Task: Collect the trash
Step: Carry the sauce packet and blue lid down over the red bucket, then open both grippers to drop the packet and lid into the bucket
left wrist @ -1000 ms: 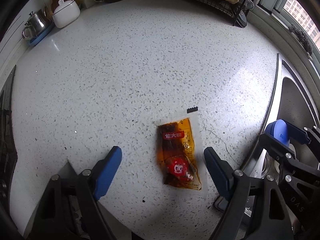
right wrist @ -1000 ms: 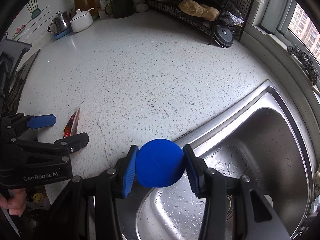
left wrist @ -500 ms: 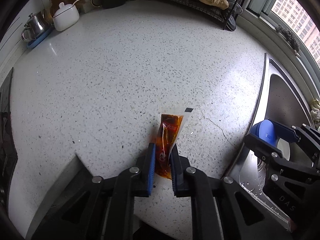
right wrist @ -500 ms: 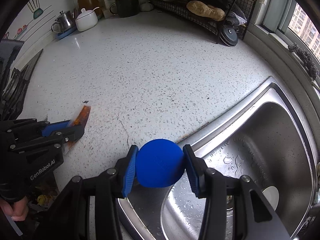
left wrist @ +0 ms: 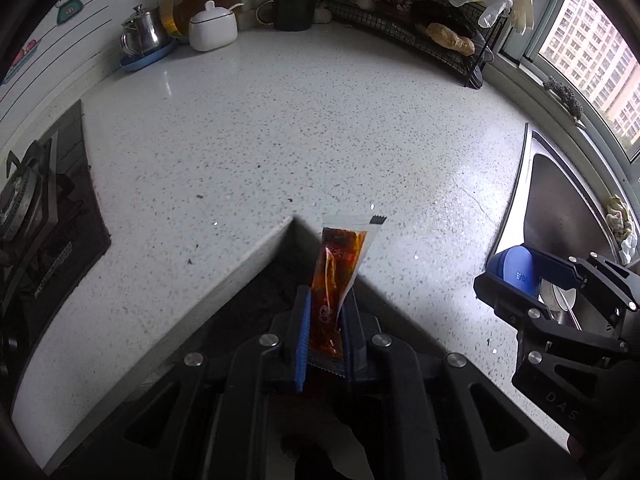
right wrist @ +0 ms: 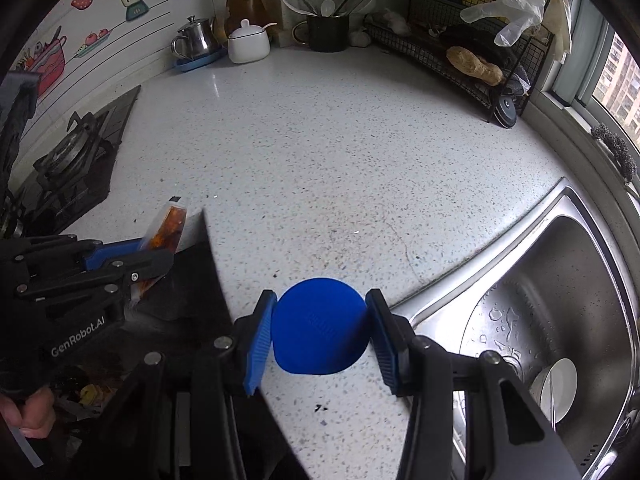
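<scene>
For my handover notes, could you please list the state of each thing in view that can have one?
left gripper: shut on the sauce packet
sauce packet: pinched upright, lifted clear of the countertop
right gripper: shut on the blue cap
blue cap: held between the pads, flat face to the camera
sink: wet, a white dish near the drain
white lidded pot: lid on, spoon handle sticking out

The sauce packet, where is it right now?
The sauce packet is clamped upright in the left gripper, off the speckled counter and over its front corner. In the right wrist view it sits far left, left of the blue cap.
</scene>
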Motion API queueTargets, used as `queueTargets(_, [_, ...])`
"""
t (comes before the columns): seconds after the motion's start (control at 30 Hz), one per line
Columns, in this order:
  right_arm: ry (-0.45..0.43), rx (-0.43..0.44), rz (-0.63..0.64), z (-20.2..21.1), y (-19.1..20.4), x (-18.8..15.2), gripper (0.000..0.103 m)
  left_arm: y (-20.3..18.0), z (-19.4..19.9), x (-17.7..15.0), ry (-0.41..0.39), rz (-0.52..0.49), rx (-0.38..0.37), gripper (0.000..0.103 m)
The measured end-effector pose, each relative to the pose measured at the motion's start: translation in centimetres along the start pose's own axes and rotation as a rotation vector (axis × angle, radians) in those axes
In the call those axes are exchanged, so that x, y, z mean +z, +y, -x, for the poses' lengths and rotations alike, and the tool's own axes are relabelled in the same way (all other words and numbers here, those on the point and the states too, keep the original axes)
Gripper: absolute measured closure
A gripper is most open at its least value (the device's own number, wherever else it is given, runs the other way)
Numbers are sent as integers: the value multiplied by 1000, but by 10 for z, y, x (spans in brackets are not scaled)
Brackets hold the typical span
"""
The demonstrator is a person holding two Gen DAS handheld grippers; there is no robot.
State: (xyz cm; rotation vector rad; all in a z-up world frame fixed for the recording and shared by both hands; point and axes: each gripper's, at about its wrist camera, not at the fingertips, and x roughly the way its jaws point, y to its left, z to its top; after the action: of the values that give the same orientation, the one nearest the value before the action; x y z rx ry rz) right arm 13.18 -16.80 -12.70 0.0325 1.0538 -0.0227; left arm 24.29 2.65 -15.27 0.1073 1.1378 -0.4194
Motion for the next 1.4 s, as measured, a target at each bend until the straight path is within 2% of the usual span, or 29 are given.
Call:
queueTargets(0.3, [15, 27, 6, 9, 77, -60, 60, 47, 30, -86, 29, -25, 16, 91])
queueTargets(0.5, [59, 39, 8, -15, 109, -101, 60, 67, 15, -143, 63, -35, 22, 91])
queueTargets(0.6, [87, 16, 34, -30, 120, -118, 60, 74, -1, -166, 75, -18, 10, 91])
queueTargets(0.8, [114, 20, 39, -74, 118, -141, 60, 78, -52, -195, 124, 2, 1, 91])
queueTargets(1.07, [146, 36, 20, -168, 108, -174, 60, 73, -147, -225, 158, -5, -4, 91])
queueTargets(1.4, [185, 71, -33, -274, 84, -206, 60, 68, -258, -235, 191, -8, -8, 91])
